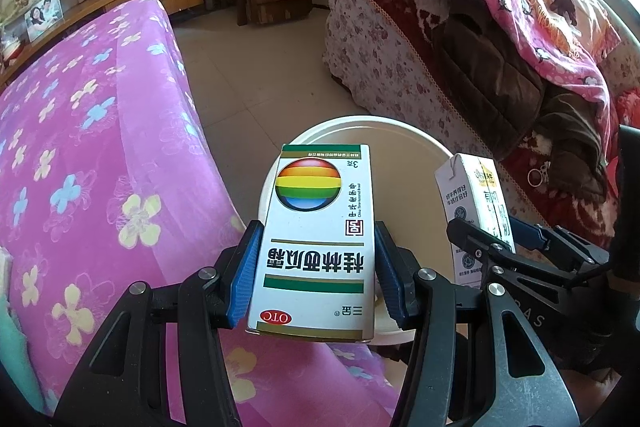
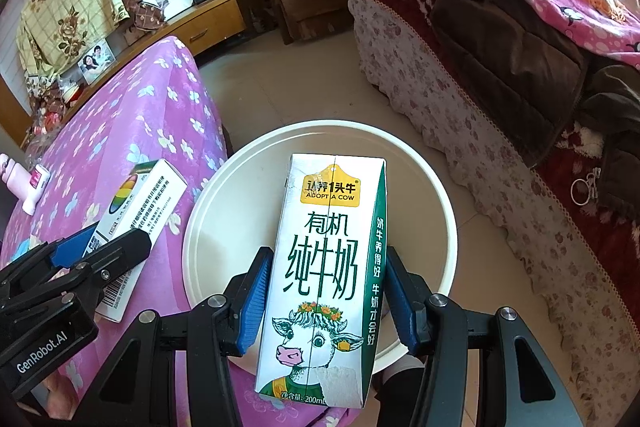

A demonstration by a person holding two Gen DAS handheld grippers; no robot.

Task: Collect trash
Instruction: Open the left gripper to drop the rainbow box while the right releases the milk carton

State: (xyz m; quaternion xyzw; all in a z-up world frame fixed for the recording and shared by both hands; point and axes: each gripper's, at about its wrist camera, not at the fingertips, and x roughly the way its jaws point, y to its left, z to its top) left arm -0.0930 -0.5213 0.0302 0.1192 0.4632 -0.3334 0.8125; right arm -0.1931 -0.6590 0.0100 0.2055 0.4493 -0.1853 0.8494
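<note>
Table cloth: the pink flowered cloth (image 1: 100,155) covers the table at the left; the bin stands on the floor just beside its edge, likely so trash can go straight in
Left gripper: the left gripper (image 1: 316,279) pinches the medicine box (image 1: 320,239) by its long sides between blue pads; held over the bin's near rim, probably ready to drop
Bin: the white round bin (image 2: 436,195) sits open-mouthed under both items; no trash shows inside
Right gripper: the right gripper (image 2: 324,299) pinches the milk carton (image 2: 328,275) at mid-body, above the bin's opening; releasing looks like the next step
</note>
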